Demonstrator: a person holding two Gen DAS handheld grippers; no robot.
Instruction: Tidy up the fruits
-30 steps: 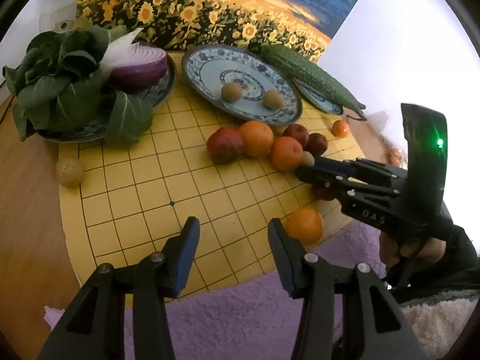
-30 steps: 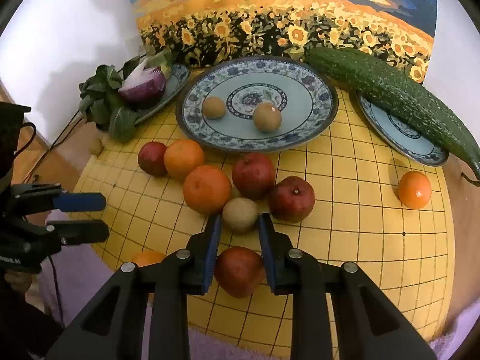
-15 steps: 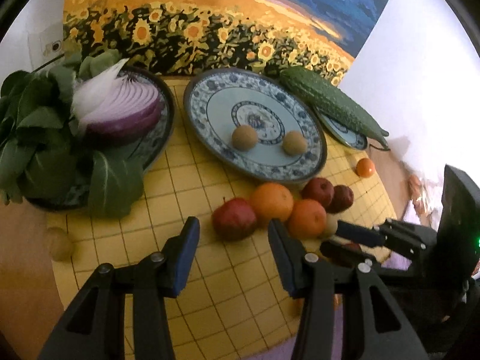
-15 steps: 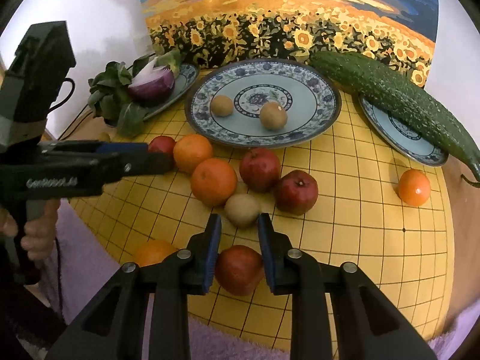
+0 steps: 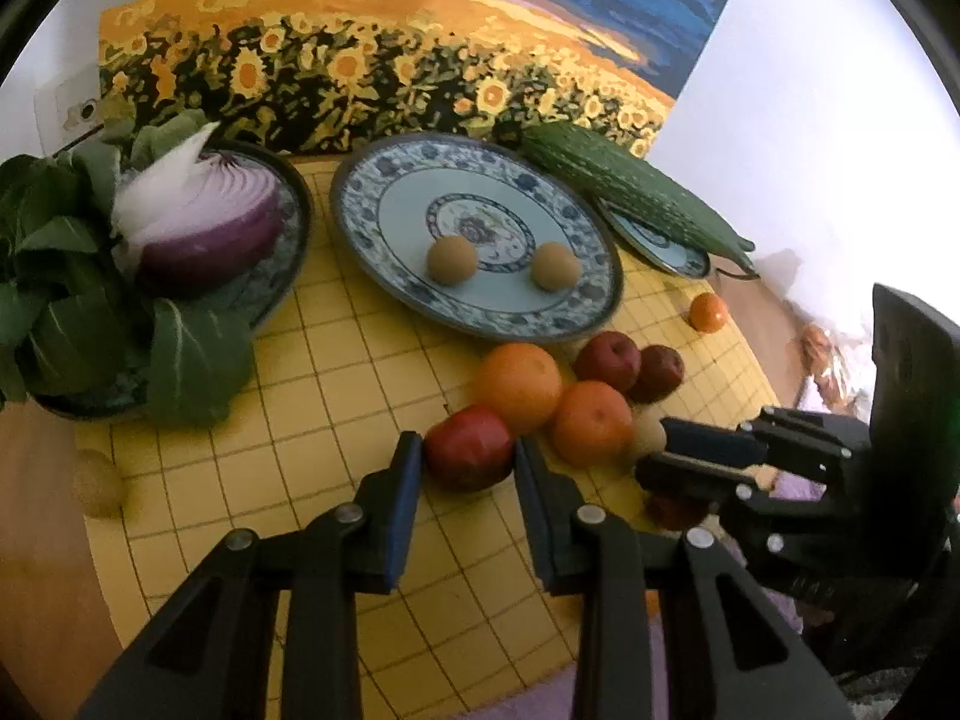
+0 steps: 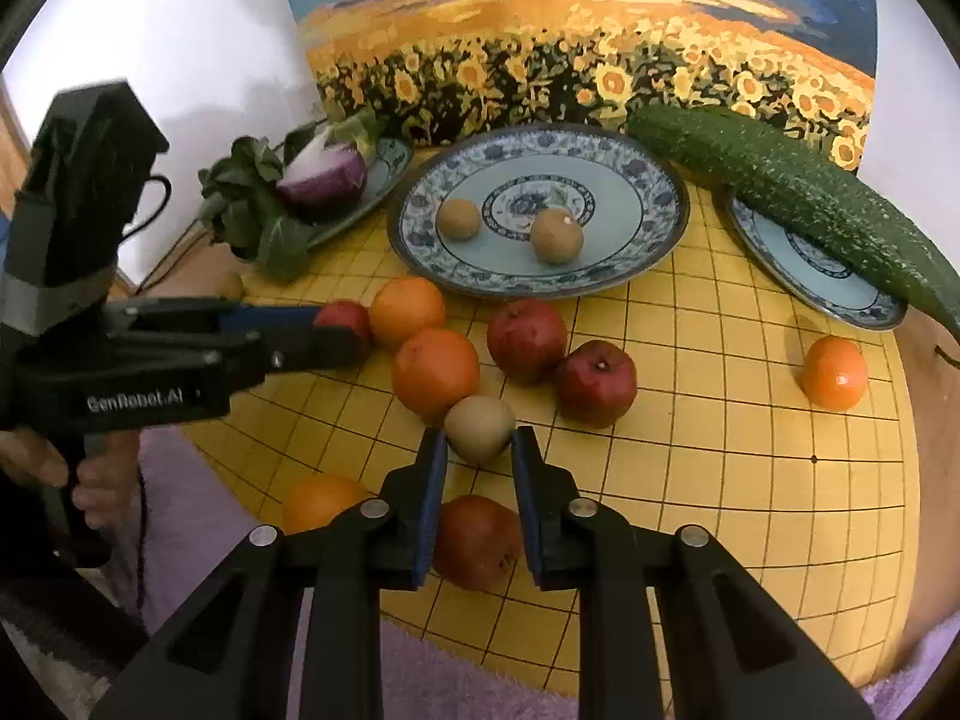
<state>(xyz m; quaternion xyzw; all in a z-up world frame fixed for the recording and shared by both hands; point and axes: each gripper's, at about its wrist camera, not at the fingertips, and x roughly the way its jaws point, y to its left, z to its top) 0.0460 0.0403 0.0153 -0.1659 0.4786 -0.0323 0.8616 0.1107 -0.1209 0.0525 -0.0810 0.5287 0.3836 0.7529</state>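
On the yellow grid-lined mat [image 6: 750,420] that covers the tabletop, a loose cluster of fruit lies just in front of a large blue-and-white patterned plate [image 6: 654,246] that carries two small round brown fruits [image 6: 557,235]. The left tool [image 5: 462,456] straddles a dark red apple [image 5: 468,447] at the cluster's left end; its jaws are closing with the apple between them, and the blue pads look to be at the apple's sides, though whether they press on it I cannot tell. The right tool [image 6: 477,531] is clenched around a second red apple [image 6: 477,540] near the mat's front edge, its pads pressing both sides. Just beyond its tips sits a greenish-brown kiwi [image 6: 480,427], touching a round orange [image 6: 435,373]. Another orange [image 6: 407,311] lies behind that one, and two more red apples [image 6: 594,381] rest side by side to the right. A small tangerine [image 6: 835,373] sits apart toward the mat's right edge, and one more orange [image 6: 321,501] lies at the front left edge. Toward the back left corner a dark plate [image 5: 294,240] holds a halved purple onion [image 5: 204,222] and leafy greens [image 5: 60,300]. At the back right a long bumpy green cucumber [image 6: 798,198] lies across a smaller blue-and-white plate [image 6: 828,288]. A sunflower-field painting [image 6: 570,42] stands behind everything. A hand [image 6: 90,480] grips the left tool's handle
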